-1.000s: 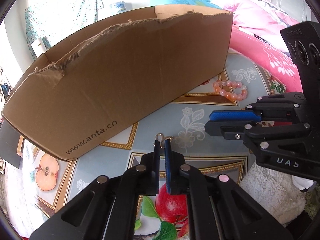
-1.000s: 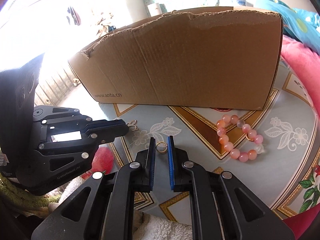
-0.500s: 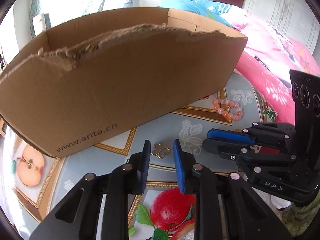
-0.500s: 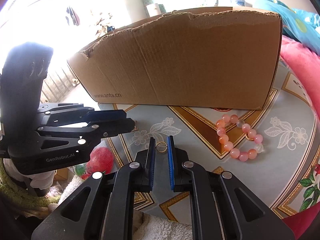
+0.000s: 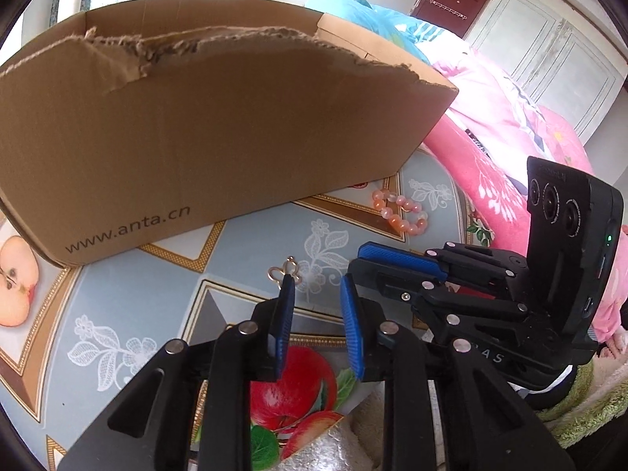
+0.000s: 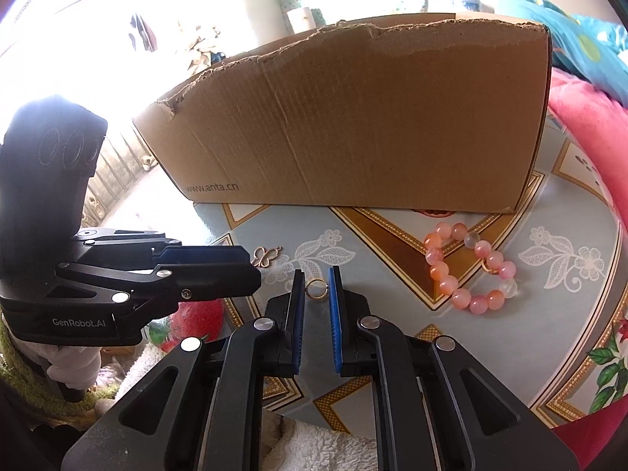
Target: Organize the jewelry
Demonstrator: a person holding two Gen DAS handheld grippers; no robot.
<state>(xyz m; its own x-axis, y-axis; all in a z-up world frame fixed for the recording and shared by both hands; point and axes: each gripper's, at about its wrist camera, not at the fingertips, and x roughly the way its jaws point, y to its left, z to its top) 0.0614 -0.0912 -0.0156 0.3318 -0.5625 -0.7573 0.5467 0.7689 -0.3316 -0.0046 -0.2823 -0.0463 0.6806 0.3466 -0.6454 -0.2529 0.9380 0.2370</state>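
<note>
A small gold ring is pinched upright between the right gripper fingers for boxing, while the left gripper fingers are parted, empty, beside the butterfly charm on the tabletop.

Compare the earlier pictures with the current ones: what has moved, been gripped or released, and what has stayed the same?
The left gripper has opened and let go of the gold butterfly clasp, which now lies on the tablecloth by the tip of its left finger. The right gripper has stayed shut on the gold ring. The bead bracelet and cardboard box have not moved.
</note>
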